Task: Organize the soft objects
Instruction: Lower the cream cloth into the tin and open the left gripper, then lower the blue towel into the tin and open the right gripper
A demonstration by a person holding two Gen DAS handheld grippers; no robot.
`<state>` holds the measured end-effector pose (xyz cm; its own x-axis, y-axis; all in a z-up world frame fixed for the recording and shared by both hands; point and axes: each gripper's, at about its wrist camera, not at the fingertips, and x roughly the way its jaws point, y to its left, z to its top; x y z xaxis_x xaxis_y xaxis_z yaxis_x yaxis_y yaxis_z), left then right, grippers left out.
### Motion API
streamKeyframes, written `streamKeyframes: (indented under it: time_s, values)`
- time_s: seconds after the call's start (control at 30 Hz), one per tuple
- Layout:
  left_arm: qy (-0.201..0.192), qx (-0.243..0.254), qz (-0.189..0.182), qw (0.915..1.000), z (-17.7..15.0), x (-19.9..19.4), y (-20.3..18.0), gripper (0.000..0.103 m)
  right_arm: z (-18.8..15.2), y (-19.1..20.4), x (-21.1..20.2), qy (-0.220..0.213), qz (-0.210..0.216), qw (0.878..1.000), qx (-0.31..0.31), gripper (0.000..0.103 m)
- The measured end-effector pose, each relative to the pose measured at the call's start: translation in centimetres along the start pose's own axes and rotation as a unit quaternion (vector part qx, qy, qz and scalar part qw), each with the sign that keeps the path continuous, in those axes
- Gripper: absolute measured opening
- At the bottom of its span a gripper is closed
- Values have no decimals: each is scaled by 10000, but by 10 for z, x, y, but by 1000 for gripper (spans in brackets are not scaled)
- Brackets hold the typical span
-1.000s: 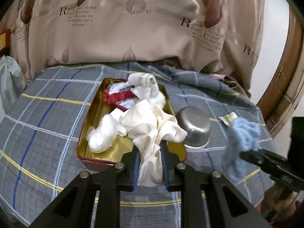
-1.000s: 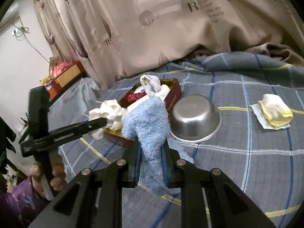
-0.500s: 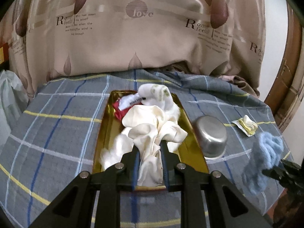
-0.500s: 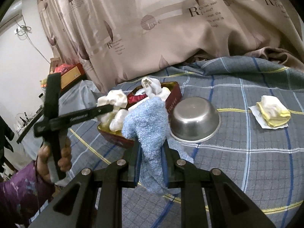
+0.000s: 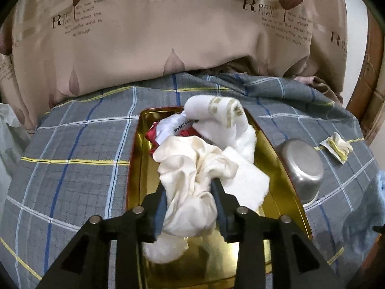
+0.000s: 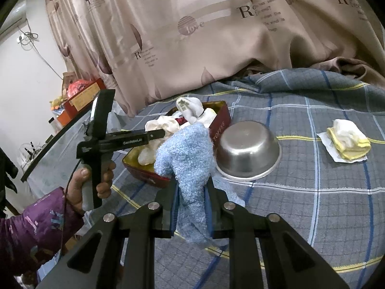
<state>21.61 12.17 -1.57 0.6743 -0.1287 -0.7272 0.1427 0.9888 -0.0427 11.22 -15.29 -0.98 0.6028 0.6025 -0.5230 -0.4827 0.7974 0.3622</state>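
Note:
A gold tin (image 5: 134, 168) with red outer walls lies on the plaid-covered bed. It holds a white sock (image 5: 216, 118), a red item (image 5: 152, 135) and other white pieces. My left gripper (image 5: 189, 187) hovers over the tin's near half. Its jaws are opening, and a crumpled cream cloth (image 5: 192, 168) sags between them down into the tin. In the right wrist view a hand (image 6: 96, 183) holds that left gripper (image 6: 163, 133) over the tin (image 6: 219, 125). My right gripper (image 6: 192, 187) is shut on a fluffy blue sock (image 6: 185, 154), held up in front of the tin.
An upturned steel bowl (image 6: 247, 149) stands right of the tin. A folded yellow-and-white cloth (image 6: 349, 137) lies on a white sheet farther right. A beige printed curtain (image 5: 192, 36) hangs behind the bed. Boxes (image 6: 81, 96) stand at the far left.
My left gripper has moved forward over the tin with the cream cloth, and its jaws have widened. The right gripper and the blue sock have stayed put.

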Motion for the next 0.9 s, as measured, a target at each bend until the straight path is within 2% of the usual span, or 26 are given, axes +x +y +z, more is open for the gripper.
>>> streamKeyframes:
  time_s: [0.33,0.4,0.67,0.9]
  values:
    - [-23,-92,23,10000,2,3,5,37,-1,2,1,21,-3,10000,15,17]
    - [-56,-105,47,9999,2,0,5,40,-1,2,1,14,12,10000,19,17]
    - [-207,-256,-29,9995,6,-15,12,46,-2,4,2,10,-2,10000,-11,17]
    - [-347,-297,-41,9990,5,-39,7,47,-2,5,0,-39,-11,10000,-5,17]
